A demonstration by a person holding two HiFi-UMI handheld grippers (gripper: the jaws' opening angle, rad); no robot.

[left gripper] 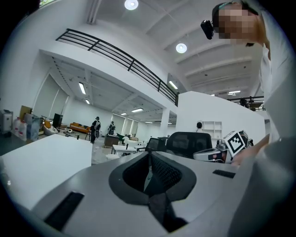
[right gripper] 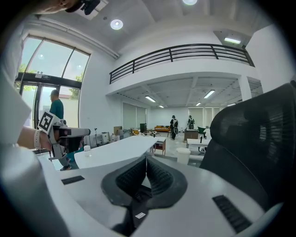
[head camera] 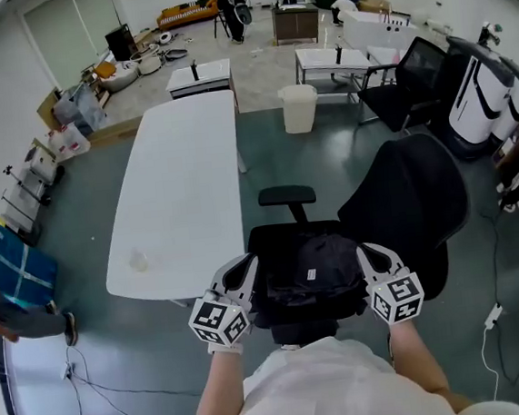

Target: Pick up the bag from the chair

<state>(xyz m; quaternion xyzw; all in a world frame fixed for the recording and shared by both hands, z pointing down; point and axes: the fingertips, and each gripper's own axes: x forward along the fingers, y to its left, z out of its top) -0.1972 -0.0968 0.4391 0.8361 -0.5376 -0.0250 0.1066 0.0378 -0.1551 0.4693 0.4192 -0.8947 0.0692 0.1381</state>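
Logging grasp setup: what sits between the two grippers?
In the head view, the black bag on the chair lies between left gripper and right gripper, each shut on it.

Open-plan office or lab hall is presenting: a long white table [head camera: 180, 191] is standing on grey floor [head camera: 328, 159], a black office chair [head camera: 410, 201] sitting just beside it, small white desks [head camera: 199, 76] and a bin [head camera: 298, 109] standing beyond it, people [head camera: 233, 4] standing far past it, a railed mezzanine [right gripper: 180, 51] running overhead.

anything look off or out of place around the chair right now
Nothing stands out. The black bag lies centred over the seat of the chair, with nothing spilled. The left gripper and right gripper flank it, each closed on a black strip that looks like one of its straps.
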